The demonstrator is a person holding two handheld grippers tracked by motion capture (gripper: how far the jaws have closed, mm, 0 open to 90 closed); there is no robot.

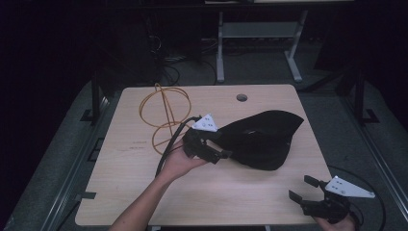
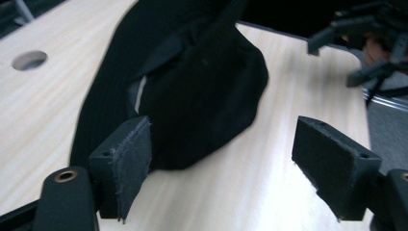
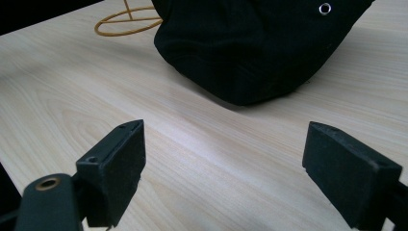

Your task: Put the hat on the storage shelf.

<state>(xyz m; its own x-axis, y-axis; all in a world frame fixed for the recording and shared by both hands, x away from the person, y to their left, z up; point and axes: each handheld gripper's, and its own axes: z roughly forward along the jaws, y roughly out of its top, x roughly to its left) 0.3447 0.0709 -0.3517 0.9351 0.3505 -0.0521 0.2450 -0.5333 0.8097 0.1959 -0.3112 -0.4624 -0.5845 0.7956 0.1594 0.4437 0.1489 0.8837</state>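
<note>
Black cloth, probably a cap (image 1: 262,139), is laid mid-table (image 1: 144,192). It is approached by the left gripper (image 1: 217,150), jaws spread beside its edge, seemingly for a grip. The right gripper (image 1: 304,188) is held apart, spread wide.

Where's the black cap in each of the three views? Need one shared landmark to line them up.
High view: black cap right of table centre, beside the left gripper.
Left gripper view: upper middle, just past the open jaws.
Right gripper view: top centre to right, ahead of the open jaws.
Shared landmark: the orange cable coil, at top left in the right gripper view; the left gripper view instead shares the table's round hole.
</note>
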